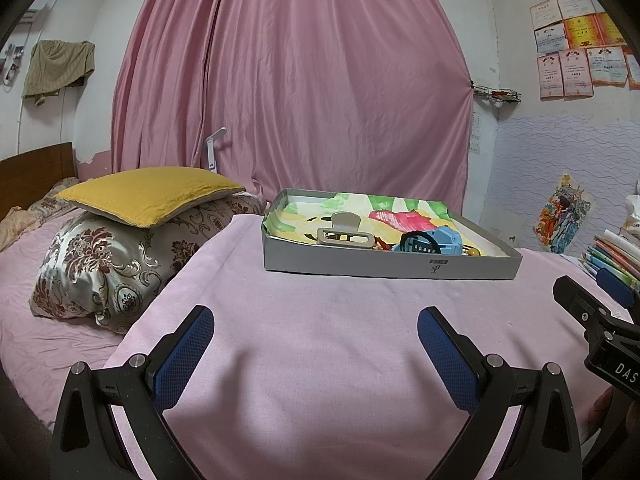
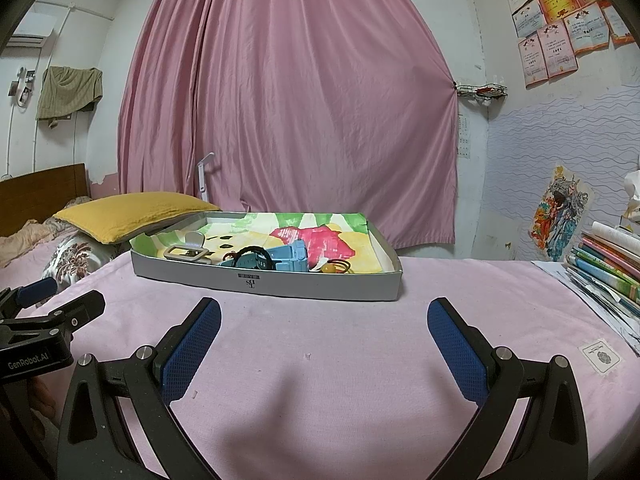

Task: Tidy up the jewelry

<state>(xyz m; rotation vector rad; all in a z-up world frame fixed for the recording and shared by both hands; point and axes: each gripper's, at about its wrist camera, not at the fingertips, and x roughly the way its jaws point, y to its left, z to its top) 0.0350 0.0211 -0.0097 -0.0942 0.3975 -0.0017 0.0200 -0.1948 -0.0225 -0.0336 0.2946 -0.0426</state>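
Observation:
A shallow grey box lined with a colourful painted sheet rests on the pink cloth. Inside lie a beige hair claw, a blue watch with a dark strap, and a hair tie with a yellow bead. My left gripper hovers open over the cloth, well short of the box, holding nothing. My right gripper is open too, just in front of the box, with nothing between its blue pads.
A yellow pillow on a floral cushion lies to the left on the bed. A stack of books and papers sits at the right edge. A pink curtain hangs behind. Bare pink cloth spreads before the box.

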